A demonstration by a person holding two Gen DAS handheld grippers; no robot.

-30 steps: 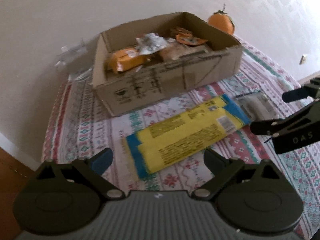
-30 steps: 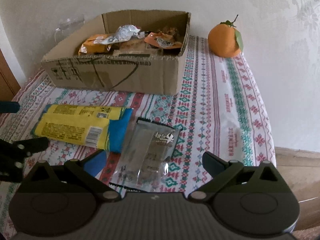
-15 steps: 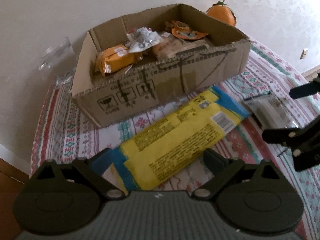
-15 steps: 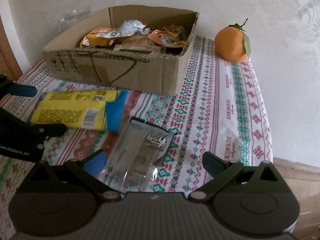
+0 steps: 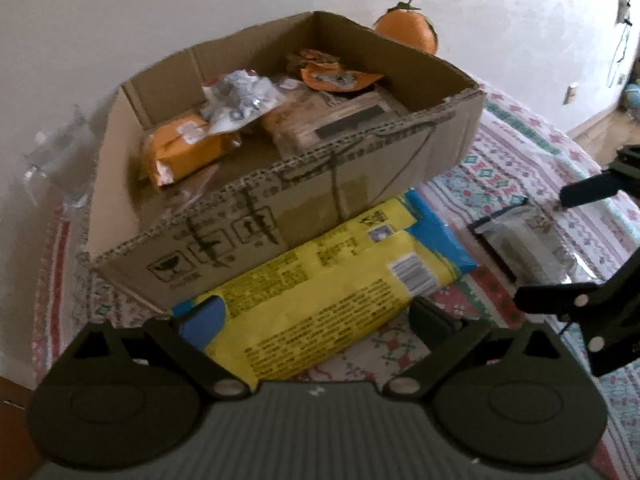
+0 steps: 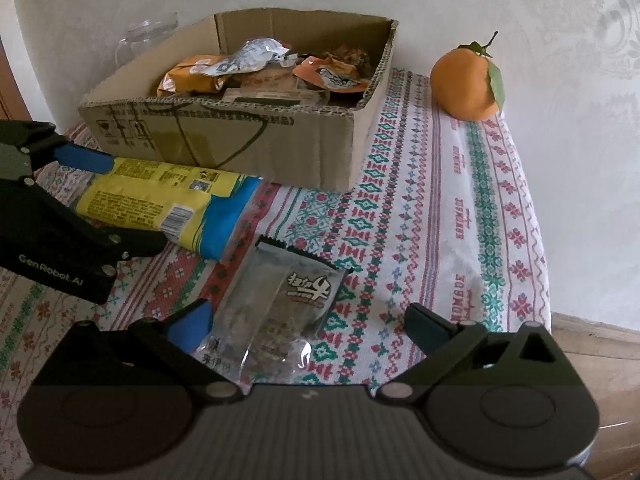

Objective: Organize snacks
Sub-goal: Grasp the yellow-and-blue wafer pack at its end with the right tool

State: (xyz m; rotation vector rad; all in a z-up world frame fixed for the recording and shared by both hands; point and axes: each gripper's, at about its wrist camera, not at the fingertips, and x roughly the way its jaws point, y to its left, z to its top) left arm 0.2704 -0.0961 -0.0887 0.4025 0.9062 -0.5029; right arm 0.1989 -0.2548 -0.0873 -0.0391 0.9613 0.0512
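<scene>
Left gripper [image 5: 316, 312] spread, straddling yellow snack pack [image 5: 320, 304] lying against cardboard box [image 5: 280, 216]. Right gripper [image 6: 308, 320] spread over clear pouch [image 6: 276, 312]. Advice: lower fully, pinch mid-pack, lift clear of box wall.

Yellow-blue snack pack [image 5: 332, 292] lies flat against the filled cardboard box [image 5: 304, 216]; clear packet [image 6: 276, 312] beside it.

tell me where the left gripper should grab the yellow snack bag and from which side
Grip the yellow snack bag across its narrow width near the yellow end, coming from the front edge of the table, as the left gripper already points. The bag lies flat and long, with the cardboard box close behind it, so the far side looks blocked. The open jaws already straddle that end.
</scene>
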